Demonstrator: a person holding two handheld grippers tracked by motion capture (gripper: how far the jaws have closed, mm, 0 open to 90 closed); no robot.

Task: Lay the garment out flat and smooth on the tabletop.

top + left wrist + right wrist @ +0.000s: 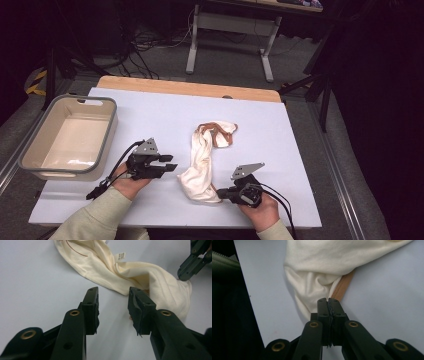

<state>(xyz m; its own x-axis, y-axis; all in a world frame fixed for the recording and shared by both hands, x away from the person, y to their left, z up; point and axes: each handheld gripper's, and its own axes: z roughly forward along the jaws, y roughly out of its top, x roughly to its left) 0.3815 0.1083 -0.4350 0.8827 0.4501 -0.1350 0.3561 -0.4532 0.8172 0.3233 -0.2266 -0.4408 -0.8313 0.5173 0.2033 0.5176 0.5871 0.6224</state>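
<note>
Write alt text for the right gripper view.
The right gripper has its black jaws shut on a pinched fold of a cream cloth with a tan band, lying on a white table.

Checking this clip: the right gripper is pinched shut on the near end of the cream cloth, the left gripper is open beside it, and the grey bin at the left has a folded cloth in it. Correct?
Not quite. The bin is empty, as the high view shows. The rest holds: the right gripper is shut on the cream cloth's near end, and the left gripper is open beside it.
</note>
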